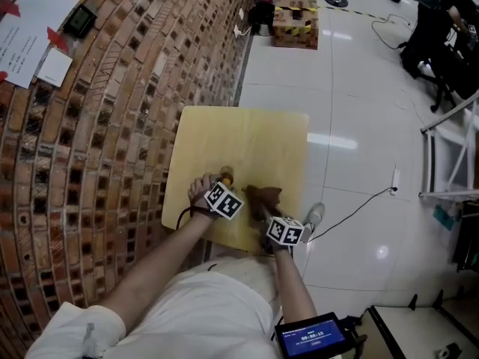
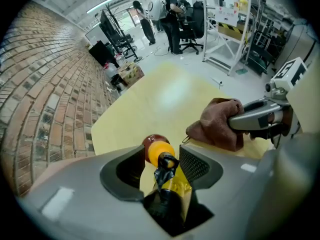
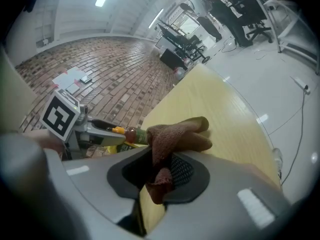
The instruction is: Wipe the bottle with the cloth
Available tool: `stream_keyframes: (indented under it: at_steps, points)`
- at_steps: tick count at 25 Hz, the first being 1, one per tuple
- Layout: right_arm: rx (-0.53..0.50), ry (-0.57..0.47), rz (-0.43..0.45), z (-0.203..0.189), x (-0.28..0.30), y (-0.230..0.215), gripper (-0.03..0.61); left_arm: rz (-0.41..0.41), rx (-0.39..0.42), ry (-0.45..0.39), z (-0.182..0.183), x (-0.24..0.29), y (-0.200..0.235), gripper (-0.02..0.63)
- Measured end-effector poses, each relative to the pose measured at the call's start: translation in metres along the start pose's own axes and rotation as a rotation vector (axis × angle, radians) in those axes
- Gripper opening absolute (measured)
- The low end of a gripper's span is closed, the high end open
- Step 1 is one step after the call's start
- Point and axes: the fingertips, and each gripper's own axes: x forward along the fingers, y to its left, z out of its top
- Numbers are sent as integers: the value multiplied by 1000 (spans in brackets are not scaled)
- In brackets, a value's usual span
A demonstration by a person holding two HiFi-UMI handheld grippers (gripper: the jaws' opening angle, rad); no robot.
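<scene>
Fuzzy brown cloth [image 2: 217, 126], smooth pale wood table [image 1: 247, 140], rough brick wall [image 1: 112, 163]

pale wooden table [image 1: 247, 137] beside brick wall [image 1: 112, 126]

Brown cloth [image 2: 220, 121], orange-capped yellow-labelled bottle [image 2: 167, 171], pale yellow table [image 1: 247, 140], red-brown brick wall [image 1: 112, 126].

The left tongs [image 2: 162, 157] stand apart around a small orange-capped bottle [image 2: 172, 184] on the pale wooden surface [image 2: 165, 94]; nearby, the right tongs [image 2: 239, 124] clamp a crumpled brown cloth [image 2: 216, 125].
</scene>
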Motion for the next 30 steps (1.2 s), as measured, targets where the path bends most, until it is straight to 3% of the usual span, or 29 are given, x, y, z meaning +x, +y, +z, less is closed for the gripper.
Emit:
stream_keyframes:
  at_steps: [6,11,14,17,21,25,30]
  points:
    - [11,-8,3,0,-4,-4,67,-5,-14,-9,2,-2,0,207]
    - [4,-30,55,8,-6,1,67,-71,63,-68,-1,-9,-8,181]
    - [-18,-61,148,23,-6,19,67,-139,123,-104,-5,-15,-18,179]
    - [-78,-89,297,44,-6,61,67,-181,197,-137,-9,-21,-27,176]
    - [-182,-34,457,53,7,117,67,-216,306,-169,-9,-27,-44,173]
    - [-277,89,387,34,42,112,66,-218,387,-181,-7,-30,-58,172]
    - [-273,82,194,38,74,67,66,-227,361,-193,-8,-29,-55,172]
